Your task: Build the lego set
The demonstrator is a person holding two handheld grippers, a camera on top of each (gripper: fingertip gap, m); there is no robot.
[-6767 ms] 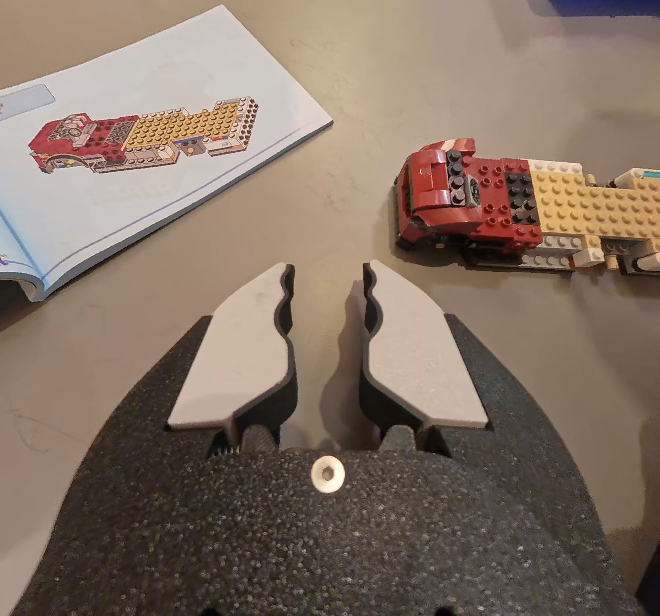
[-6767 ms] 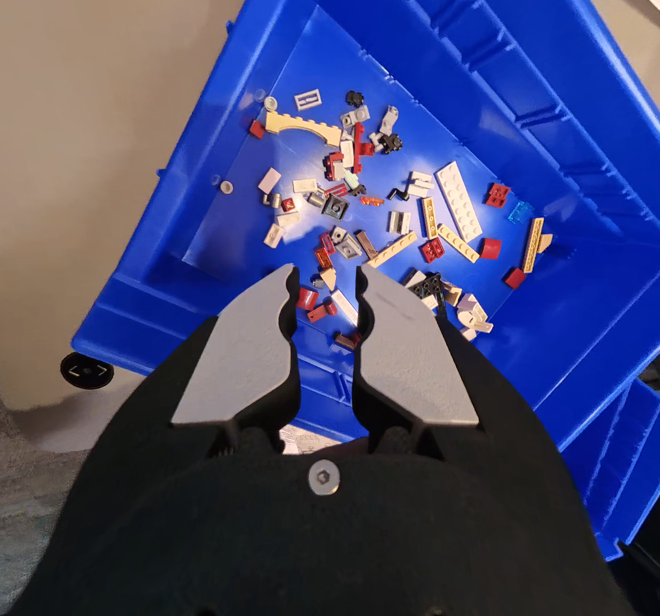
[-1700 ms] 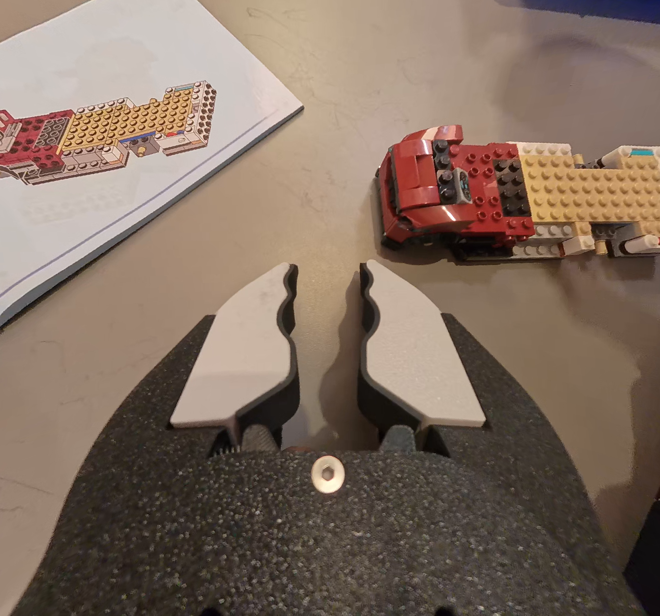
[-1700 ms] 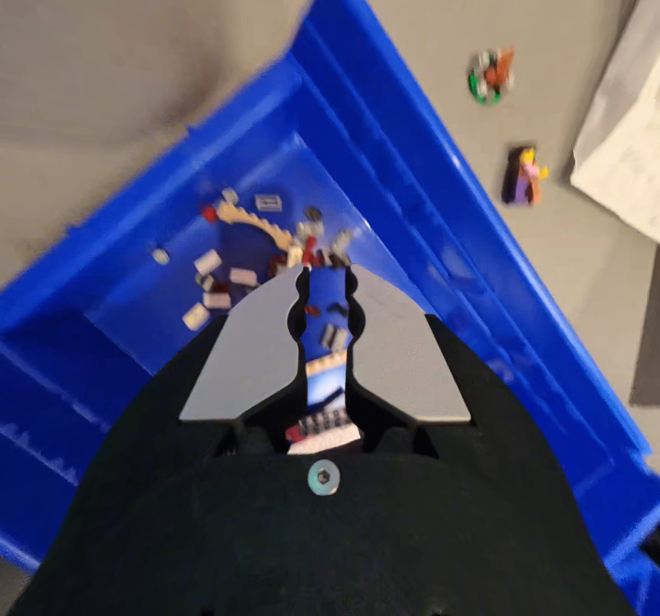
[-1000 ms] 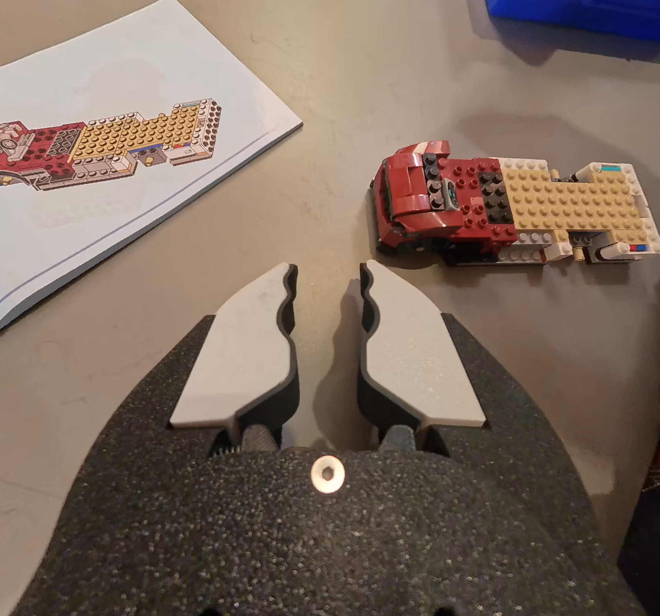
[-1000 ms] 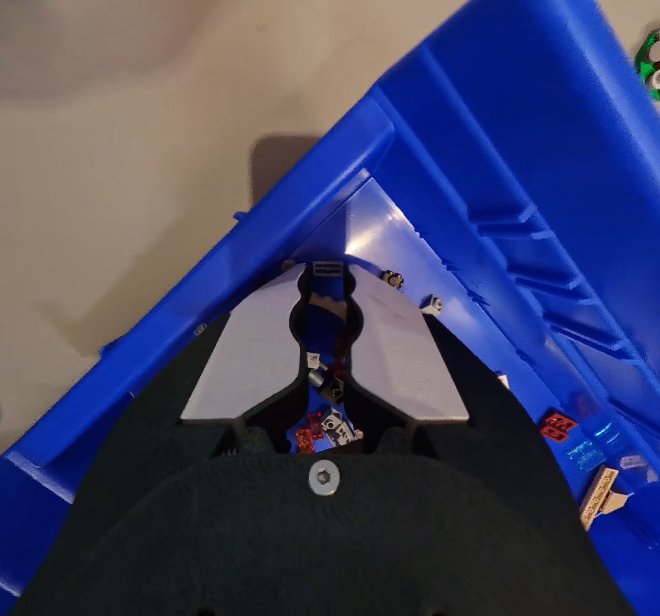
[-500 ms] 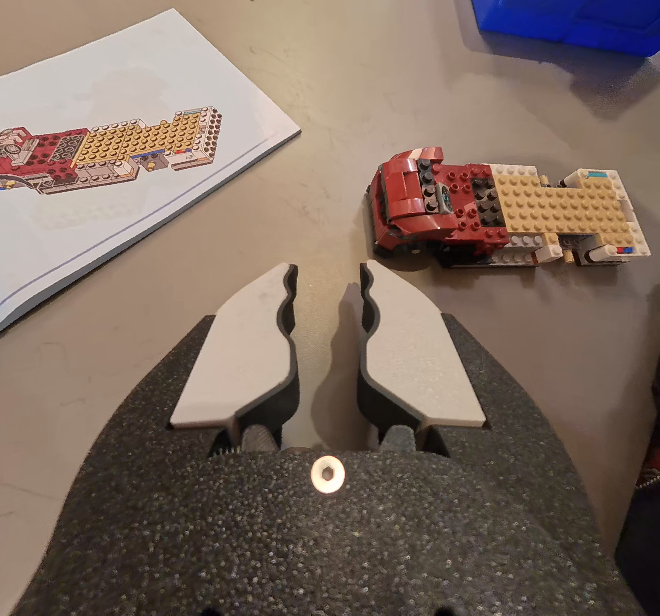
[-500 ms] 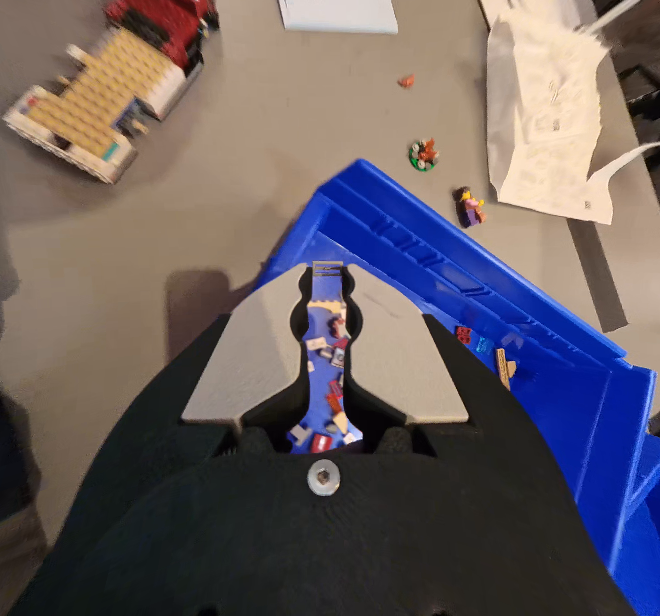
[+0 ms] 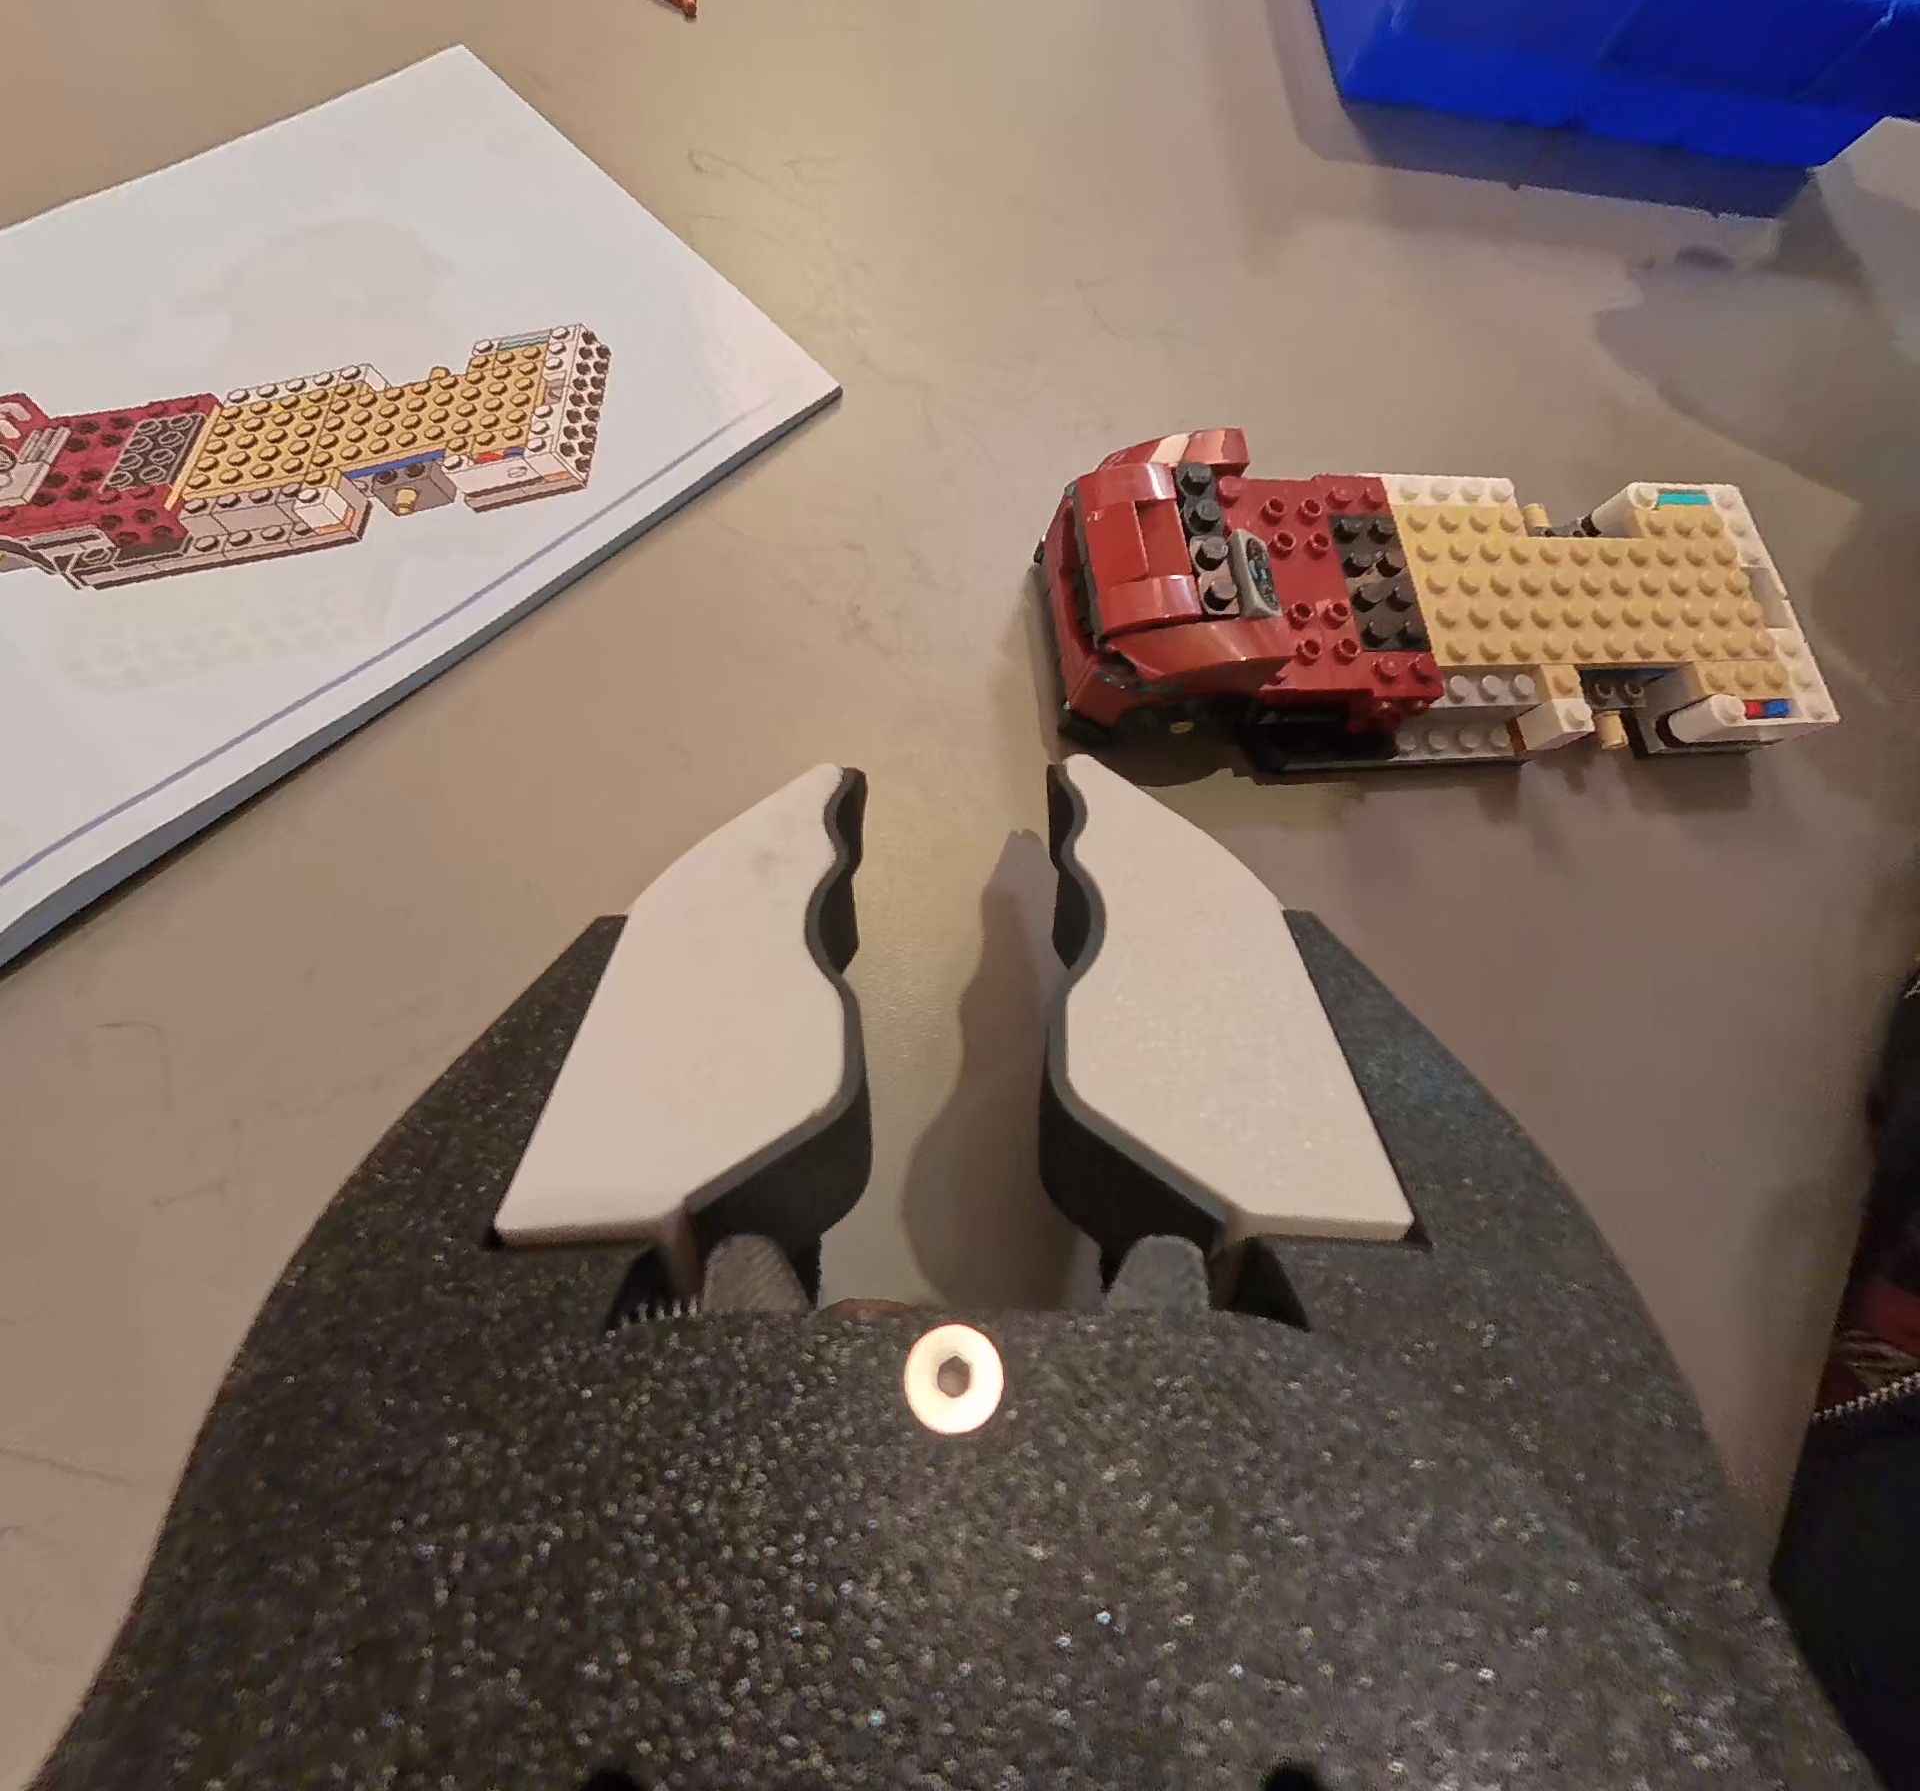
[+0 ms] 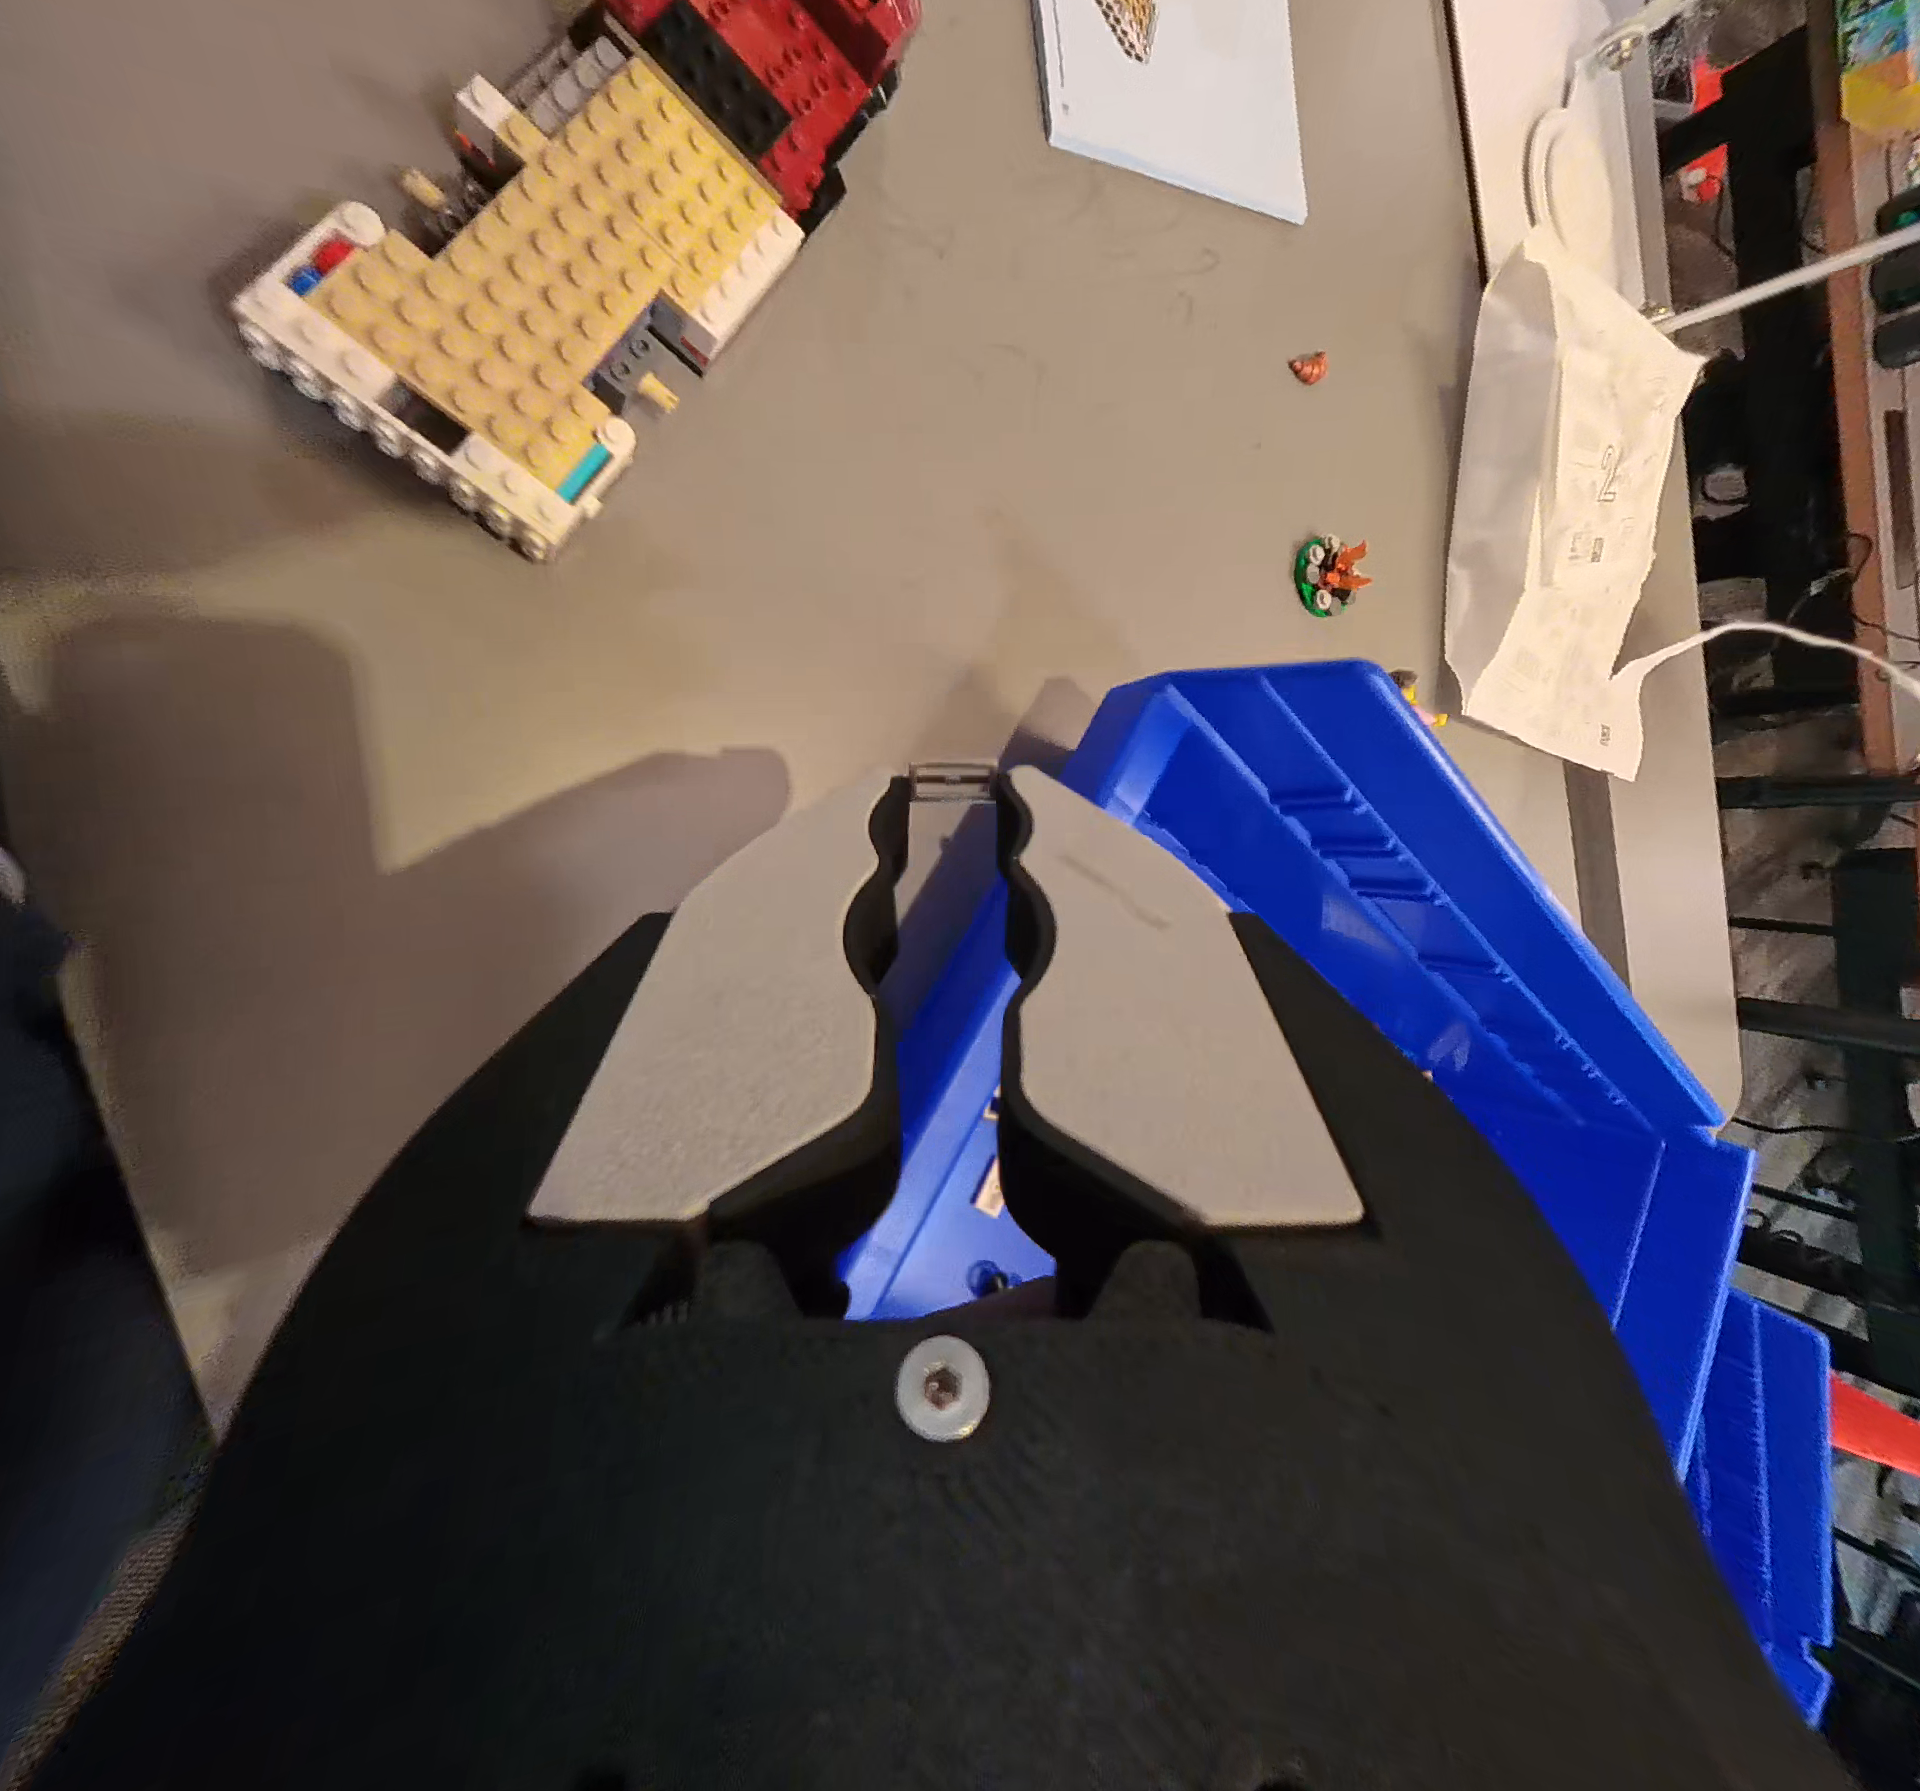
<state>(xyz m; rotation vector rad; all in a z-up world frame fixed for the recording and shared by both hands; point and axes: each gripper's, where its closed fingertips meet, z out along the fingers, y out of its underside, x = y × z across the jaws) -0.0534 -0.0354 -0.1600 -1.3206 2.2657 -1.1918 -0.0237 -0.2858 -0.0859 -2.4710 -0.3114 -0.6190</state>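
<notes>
Our right gripper (image 10: 948, 785) clenches a small grey grille piece (image 10: 948, 777) over the blue bin (image 10: 1403, 910); our left gripper (image 9: 951, 785) hangs released beside the brick truck (image 9: 1434, 609).

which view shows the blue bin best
The right wrist view: the blue bin shows its long ribbed wall, running from the right gripper back. The left wrist view catches only one corner at its top right edge.
</notes>
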